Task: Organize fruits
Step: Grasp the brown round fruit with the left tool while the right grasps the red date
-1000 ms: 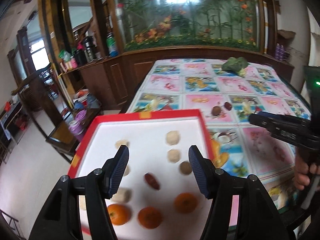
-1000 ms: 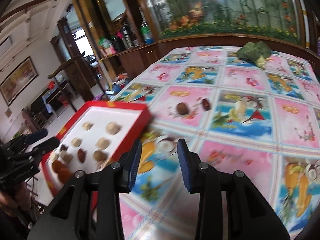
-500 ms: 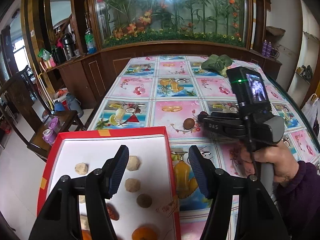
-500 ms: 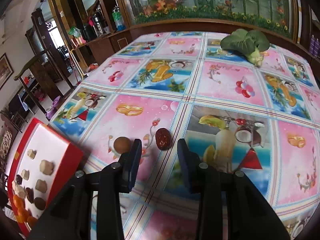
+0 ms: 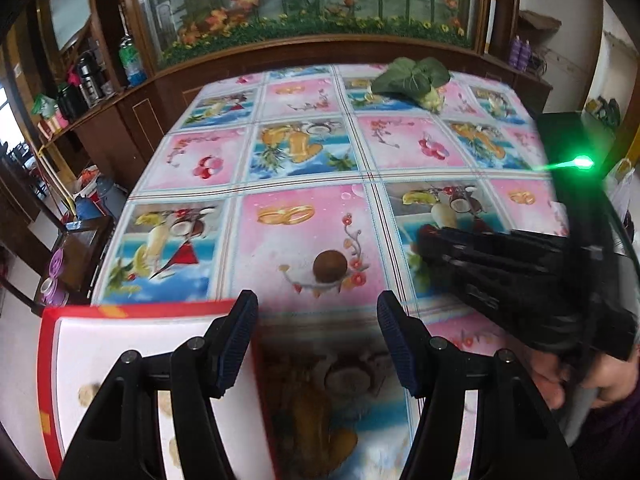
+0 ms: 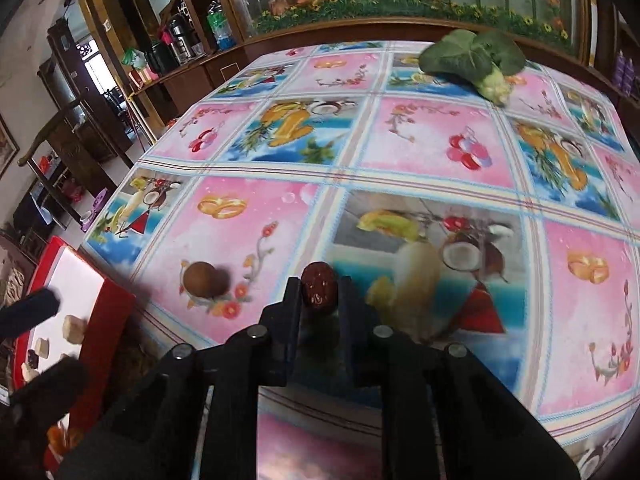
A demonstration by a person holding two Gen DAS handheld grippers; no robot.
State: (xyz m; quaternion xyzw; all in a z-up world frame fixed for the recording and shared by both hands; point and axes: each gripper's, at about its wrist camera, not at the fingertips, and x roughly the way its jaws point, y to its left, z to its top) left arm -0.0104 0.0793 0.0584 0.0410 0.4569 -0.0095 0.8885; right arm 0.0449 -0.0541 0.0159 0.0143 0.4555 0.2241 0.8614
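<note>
My right gripper (image 6: pixel 319 294) is shut on a dark red date (image 6: pixel 318 287) at the tabletop; it also shows in the left wrist view (image 5: pixel 436 252), with the date hidden. A round brown longan (image 6: pixel 202 280) lies left of it and also shows in the left wrist view (image 5: pixel 329 267). My left gripper (image 5: pixel 318 332) is open and empty, just short of the longan, above the right edge of the red tray (image 5: pixel 48 344). The tray (image 6: pixel 116 308) holds several pale and dark fruits.
A leafy green vegetable (image 6: pixel 476 60) lies at the table's far side, also in the left wrist view (image 5: pixel 412 78). The fruit-patterned tablecloth (image 5: pixel 304 152) covers the table. A dark wooden cabinet (image 5: pixel 320 52) stands behind; shelves and chairs stand left.
My right gripper moved forward and closed on the date. My left gripper moved forward and right off the tray toward the longan.
</note>
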